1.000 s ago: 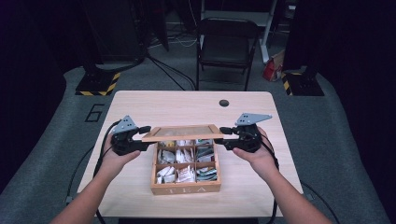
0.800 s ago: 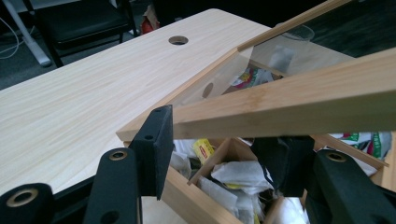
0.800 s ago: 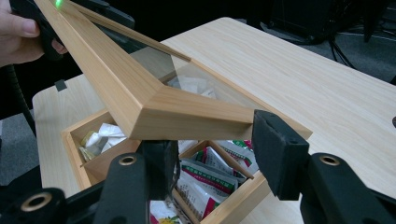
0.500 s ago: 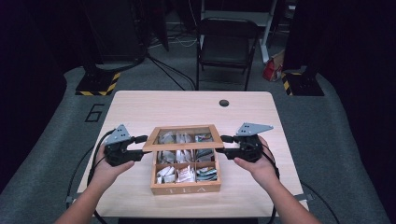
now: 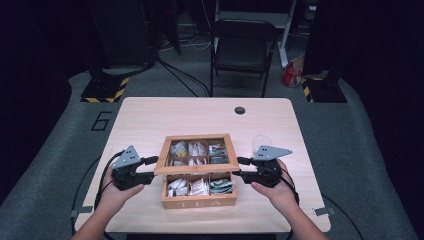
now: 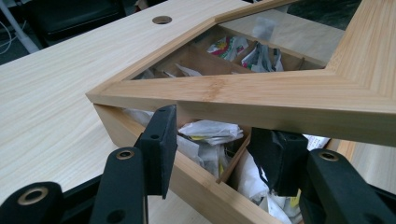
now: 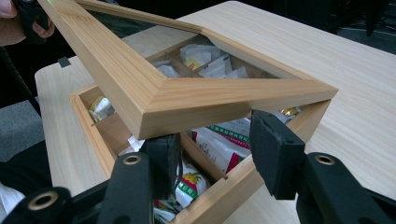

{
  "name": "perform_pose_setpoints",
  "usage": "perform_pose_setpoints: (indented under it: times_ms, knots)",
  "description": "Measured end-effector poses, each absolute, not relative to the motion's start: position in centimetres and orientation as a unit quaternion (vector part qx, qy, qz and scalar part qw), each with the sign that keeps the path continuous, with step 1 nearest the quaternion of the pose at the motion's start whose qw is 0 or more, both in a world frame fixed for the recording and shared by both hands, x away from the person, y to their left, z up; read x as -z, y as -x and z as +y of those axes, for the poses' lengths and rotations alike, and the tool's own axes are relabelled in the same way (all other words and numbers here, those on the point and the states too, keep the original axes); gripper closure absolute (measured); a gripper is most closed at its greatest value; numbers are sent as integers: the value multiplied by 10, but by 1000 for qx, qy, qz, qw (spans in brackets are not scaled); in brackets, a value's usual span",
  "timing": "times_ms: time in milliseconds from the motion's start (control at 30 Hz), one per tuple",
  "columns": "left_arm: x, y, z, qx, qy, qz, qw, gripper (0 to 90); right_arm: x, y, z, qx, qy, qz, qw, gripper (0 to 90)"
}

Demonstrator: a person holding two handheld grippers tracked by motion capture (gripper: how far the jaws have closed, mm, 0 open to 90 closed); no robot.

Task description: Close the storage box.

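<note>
Near edge: left claw (image 5: 151, 169) and right claw (image 5: 241, 167), jaws part open and lately closing, bracket the lid (image 5: 196, 154) corners without visible clamping, steadying it half-lowered over the tea box (image 5: 198, 201) mid-worktop (image 5: 150, 115), likely for closing.

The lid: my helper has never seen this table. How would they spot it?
On the wooden table stands a box marked TEA. Tilted above it is the lid, a wooden frame around a clear pane, unlike the box's open compartments.
</note>
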State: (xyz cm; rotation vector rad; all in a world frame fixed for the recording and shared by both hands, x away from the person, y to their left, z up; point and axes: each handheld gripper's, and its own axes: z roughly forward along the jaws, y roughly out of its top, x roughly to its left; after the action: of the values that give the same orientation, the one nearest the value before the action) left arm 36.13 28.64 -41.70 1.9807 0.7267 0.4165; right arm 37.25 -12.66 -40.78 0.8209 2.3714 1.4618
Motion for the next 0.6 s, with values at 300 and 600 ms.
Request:
perform_pose_setpoints:
  times_ms: [300, 600]
  knots:
    - [430, -353, 286, -174, -805, 305, 477, 511, 420, -360, -128, -501, -279, 810, 120, 538]
    - [441, -349, 289, -170, -808, 309, 473, 511, 430, -351, -132, -494, -276, 815, 122, 538]
